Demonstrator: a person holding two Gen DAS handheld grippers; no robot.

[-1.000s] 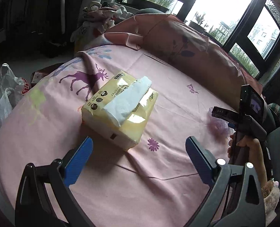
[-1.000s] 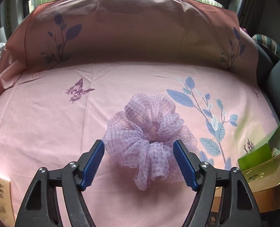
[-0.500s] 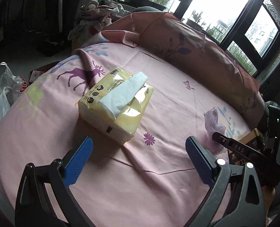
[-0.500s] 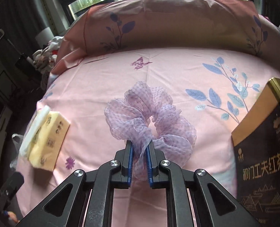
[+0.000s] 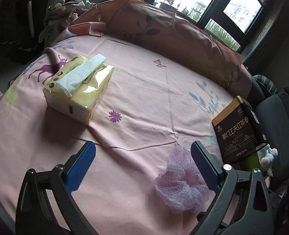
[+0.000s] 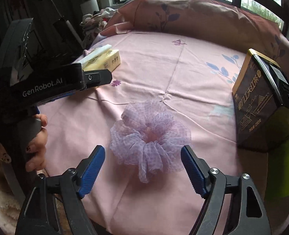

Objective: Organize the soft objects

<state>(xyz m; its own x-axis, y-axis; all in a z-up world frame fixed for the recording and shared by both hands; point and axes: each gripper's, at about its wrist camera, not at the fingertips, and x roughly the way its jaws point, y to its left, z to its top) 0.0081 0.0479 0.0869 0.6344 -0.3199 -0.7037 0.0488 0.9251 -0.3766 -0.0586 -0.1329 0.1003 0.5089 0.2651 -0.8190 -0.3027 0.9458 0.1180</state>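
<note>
Lilac gauze, gathered into a frilly scrunchie [image 6: 149, 135], lay on the pink printed sheet [image 6: 164, 74] just ahead of the right gripper [image 6: 142, 168], whose blue-padded jaws stood wide and were opening, the pads clear of the fabric on either side, with only the scrunchie's lowest frill hanging in the gap between them. The left gripper [image 5: 142, 168] was likewise spread wide and held nothing; in its own view the scrunchie [image 5: 181, 182] sat just inside its right finger, close against the pad, though whether it touched could not be told. Well ahead of that gripper and to its left rested a yellow tissue pack [image 5: 78, 88] with a white tissue sticking out of its top. To the right of both grippers, at the edge of the sheet, stood a dark tea box [image 6: 261, 101] with gold lettering. In the right wrist view, the person's hand [image 6: 37, 143] gripped the handle of the left gripper's black body, off to the left of the right gripper.
</note>
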